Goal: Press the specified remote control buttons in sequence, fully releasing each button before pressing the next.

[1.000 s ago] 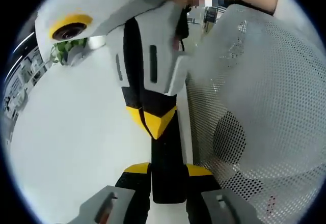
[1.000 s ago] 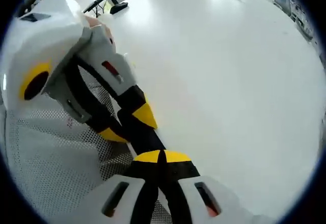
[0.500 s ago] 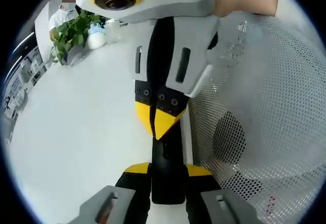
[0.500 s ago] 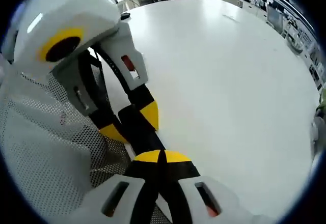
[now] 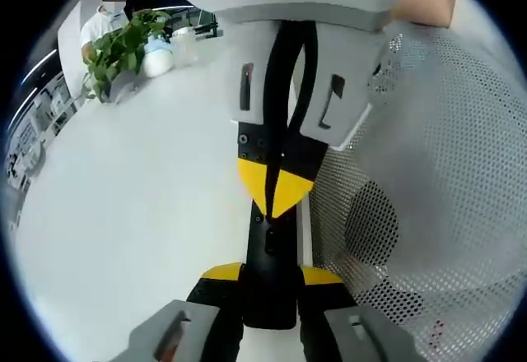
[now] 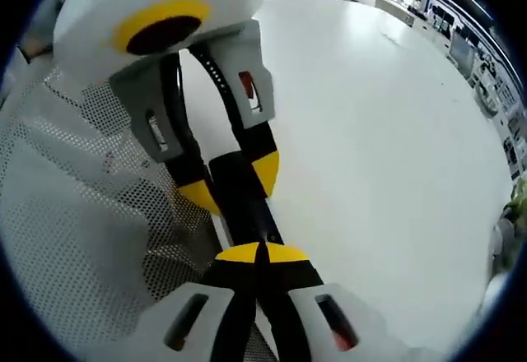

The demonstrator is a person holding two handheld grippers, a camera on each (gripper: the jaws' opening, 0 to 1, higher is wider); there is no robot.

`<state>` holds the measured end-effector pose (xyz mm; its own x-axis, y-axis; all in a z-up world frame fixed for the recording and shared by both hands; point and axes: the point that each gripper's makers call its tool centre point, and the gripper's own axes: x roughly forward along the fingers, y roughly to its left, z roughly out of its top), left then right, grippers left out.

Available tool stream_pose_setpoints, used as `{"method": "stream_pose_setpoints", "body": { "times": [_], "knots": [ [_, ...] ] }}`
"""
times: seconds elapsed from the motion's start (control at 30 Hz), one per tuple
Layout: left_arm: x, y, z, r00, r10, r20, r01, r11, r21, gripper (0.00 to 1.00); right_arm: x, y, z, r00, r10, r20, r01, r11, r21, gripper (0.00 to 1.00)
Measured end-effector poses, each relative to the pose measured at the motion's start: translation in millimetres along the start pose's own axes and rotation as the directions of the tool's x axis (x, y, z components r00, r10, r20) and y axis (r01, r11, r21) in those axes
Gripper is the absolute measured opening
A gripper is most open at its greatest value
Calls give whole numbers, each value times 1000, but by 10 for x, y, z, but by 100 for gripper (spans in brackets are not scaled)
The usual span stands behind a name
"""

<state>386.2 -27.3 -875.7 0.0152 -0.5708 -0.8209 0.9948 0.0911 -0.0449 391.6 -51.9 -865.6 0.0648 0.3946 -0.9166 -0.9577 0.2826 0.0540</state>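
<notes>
While my left gripper [image 5: 272, 276] looks out over the white desk [image 5: 123, 214], its two yellow-tipped jaws stand clenched on one slim black remote control [image 5: 270, 263] — a long, narrow bar, smooth and glossy. Its long axis runs straight away from me, along the jaws. My right gripper [image 5: 276, 193] comes down from the far side, white-shelled with black jaws ending in yellow points; those points sit pressed together on the remote's upper face. To the right lies a pale perforated mesh sheet [image 5: 428, 197], dotted with small round holes. Toward the desk's far left corner I count one leafy green plant [image 5: 119, 45] with a person in white behind it.

Through the right gripper view, my right gripper [image 6: 262, 255] shows both jaws drawn tight together, tips meeting on the near end of the same black remote control [image 6: 247, 206]. Its length points away and slightly left. My left gripper [image 6: 230, 183] grips it from the far end, one yellow pad on each side. Smooth white desk [image 6: 387, 132] spreads to the right; the mesh sheet [image 6: 74, 214] lies left — rumpled, matte.
</notes>
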Motion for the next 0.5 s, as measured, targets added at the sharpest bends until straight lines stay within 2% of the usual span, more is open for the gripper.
{"method": "stream_pose_setpoints", "body": {
  "times": [0.07, 0.13, 0.17, 0.2, 0.27, 0.4, 0.5],
  "knots": [
    [0, 1, 0, 1000, 0, 0, 0, 1000, 0, 24, -2, 2, -1, 1000, 0, 0, 0, 1000, -18, 0],
    [0, 2, 1, 1000, 1, 1, -1, 1000, 2, 24, 5, 2, 3, 1000, -9, -9, 8, 990, -139, 0],
    [0, 2, 0, 1000, 1, 1, -1, 1000, 2, 24, 3, 11, 9, 1000, -18, -12, 15, 977, -212, 0],
    [0, 2, 1, 1000, 1, 2, -1, 1000, 3, 24, 2, 25, 19, 999, -30, -13, 25, 954, -298, 0],
    [-1, 2, 1, 1000, 1, 3, -1, 1000, 4, 24, 16, 36, 14, 999, -45, -18, 35, 931, -362, 0],
    [-2, 1, 3, 1000, -1, 6, 1, 1000, 3, 24, 36, 37, 7, 999, -47, -23, 33, 910, -413, 0],
    [-2, 1, 3, 1000, -2, 7, 2, 1000, 4, 24, 38, 32, 8, 999, -39, -22, 26, 907, -420, 0]
  ]
}}
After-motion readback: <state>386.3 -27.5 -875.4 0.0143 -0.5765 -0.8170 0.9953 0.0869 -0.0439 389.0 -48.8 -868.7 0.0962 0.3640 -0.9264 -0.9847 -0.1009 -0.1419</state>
